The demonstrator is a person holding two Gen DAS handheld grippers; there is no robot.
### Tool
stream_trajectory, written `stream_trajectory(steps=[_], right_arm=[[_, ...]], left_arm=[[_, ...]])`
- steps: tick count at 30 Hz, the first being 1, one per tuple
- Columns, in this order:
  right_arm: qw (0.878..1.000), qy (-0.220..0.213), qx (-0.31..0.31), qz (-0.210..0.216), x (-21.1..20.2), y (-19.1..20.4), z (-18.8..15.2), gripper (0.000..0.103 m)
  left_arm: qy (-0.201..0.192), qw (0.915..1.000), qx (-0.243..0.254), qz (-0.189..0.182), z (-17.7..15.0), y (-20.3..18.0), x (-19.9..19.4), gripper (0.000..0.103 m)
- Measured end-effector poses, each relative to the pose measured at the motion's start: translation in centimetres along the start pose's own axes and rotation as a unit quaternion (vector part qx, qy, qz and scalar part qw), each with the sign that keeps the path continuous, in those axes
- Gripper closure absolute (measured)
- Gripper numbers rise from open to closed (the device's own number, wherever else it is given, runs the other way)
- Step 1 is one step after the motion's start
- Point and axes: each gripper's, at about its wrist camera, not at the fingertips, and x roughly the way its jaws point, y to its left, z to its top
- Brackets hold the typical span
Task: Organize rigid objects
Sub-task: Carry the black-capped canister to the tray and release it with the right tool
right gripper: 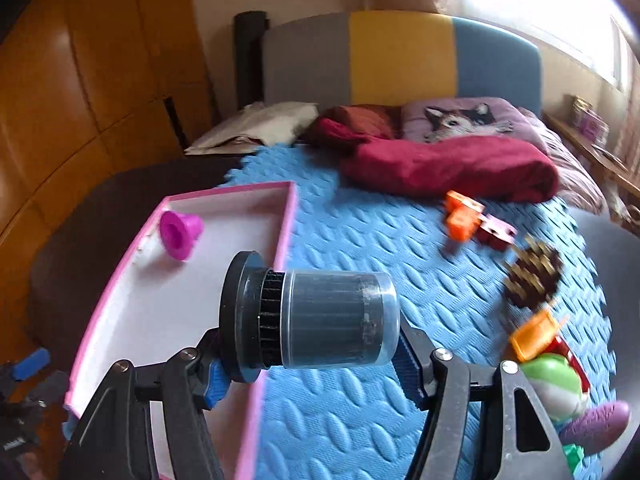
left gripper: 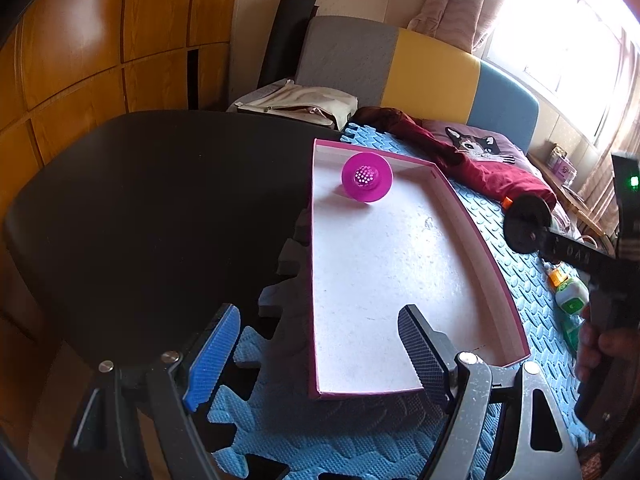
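Right gripper [right gripper: 308,364] jaws clamped on black canister [right gripper: 310,316], held sideways over pink tray's [right gripper: 286,216] right wall. Left gripper [left gripper: 320,356] jaws spread, nothing between them, near tray's near end. Magenta strainer [left gripper: 367,177] lies far-left inside. No label readable.

We are seeing motion blur smearing the small toys [right gripper: 532,280] on the blue mat, so their shapes are staying unclear. The frame's edge is cutting off the green toy [right gripper: 554,384], and glare is washing out the window [left gripper: 560,20].
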Motion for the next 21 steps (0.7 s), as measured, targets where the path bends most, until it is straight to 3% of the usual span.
stream_trajectory(steps=[5, 16, 21], right_arm=[[0.998, 0.022, -0.047, 0.040, 2.1, 3.8, 2.5, 0.036], [0.992, 0.089, -0.085, 0.019, 11.2, 6.9, 5.2, 0.036], [0.993, 0.089, -0.078, 0.027, 11.6, 6.6, 5.3, 0.036]], left_arm=[[0.001, 1.0000, -0.005, 0.001, 0.1, 0.5, 0.1, 0.021], [0.013, 0.9996, -0.023, 0.011, 0.2, 2.0, 0.9, 0.021], [0.015, 0.9994, -0.028, 0.015, 0.1, 2.5, 1.0, 0.021]])
